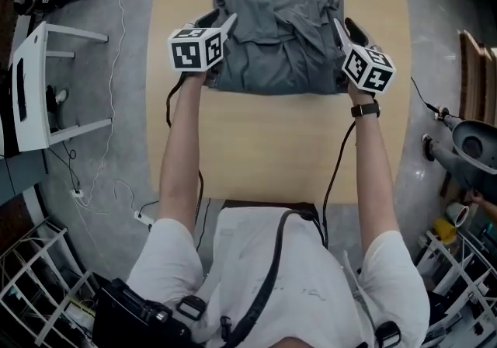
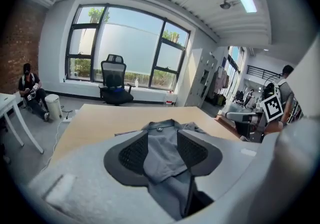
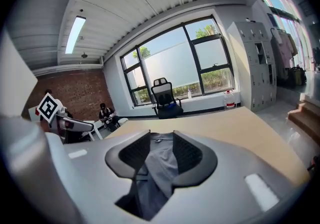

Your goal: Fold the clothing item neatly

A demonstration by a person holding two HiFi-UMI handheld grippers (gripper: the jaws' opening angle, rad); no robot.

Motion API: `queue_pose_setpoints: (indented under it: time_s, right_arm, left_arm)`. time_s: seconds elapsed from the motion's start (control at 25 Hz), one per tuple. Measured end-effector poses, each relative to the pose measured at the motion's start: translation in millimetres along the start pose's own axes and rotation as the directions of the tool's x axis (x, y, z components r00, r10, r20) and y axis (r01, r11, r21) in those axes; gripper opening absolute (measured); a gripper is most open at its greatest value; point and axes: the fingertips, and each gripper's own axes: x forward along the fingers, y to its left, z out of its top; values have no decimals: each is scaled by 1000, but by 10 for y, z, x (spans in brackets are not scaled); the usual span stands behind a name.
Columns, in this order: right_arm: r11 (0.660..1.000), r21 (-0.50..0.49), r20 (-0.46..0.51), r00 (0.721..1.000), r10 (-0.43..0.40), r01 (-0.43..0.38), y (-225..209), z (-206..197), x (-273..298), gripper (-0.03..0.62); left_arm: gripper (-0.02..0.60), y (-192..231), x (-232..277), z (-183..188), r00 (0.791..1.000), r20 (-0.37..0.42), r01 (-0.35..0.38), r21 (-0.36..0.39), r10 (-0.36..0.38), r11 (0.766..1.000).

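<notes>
A grey shirt [image 1: 272,36] lies folded at the far end of the wooden table [image 1: 279,144], collar away from me. My left gripper [image 1: 223,26] is at the shirt's left edge and my right gripper [image 1: 340,29] at its right edge. In the left gripper view the jaws of the left gripper [image 2: 162,149] stand apart, with a fold of the shirt [image 2: 161,130] loose between them. The right gripper view shows the same: the right gripper [image 3: 161,154] has spread jaws, and the shirt [image 3: 162,168] hangs between the pads without being pressed.
A white stand [image 1: 35,90] and cables on the floor are left of the table. Grey equipment [image 1: 474,148] is on the right. An office chair [image 2: 115,80] stands by the windows beyond the table, and a seated person [image 2: 29,88] is near the brick wall.
</notes>
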Motion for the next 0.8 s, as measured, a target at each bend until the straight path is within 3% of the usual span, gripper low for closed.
queue_pose_setpoints:
  time_s: [0.12, 0.24, 0.4, 0.6, 0.8]
  right_arm:
    - [1000, -1, 46, 999, 6, -5, 315, -34, -335, 73]
    - [1000, 6, 90, 996, 8, -8, 576, -12, -650, 0]
    - [998, 13, 116, 991, 59, -61, 975, -86, -1107, 0]
    - [991, -26, 188, 973, 134, -131, 1524, -111, -1685, 0]
    - [992, -79, 250, 962, 111, -94, 1915, -142, -2216, 3]
  left_arm:
    - [184, -313, -281, -11, 997, 78, 22, 19, -23, 1000]
    - [116, -564, -588, -27, 988, 152, 11, 26, -15, 1000]
    - [0, -890, -1041, -166, 977, 212, -1, 54, -11, 999]
    - [0, -1301, -1547, -268, 959, 279, 19, 133, -56, 991]
    - [0, -1653, -2068, -314, 927, 365, 7, 209, -85, 978]
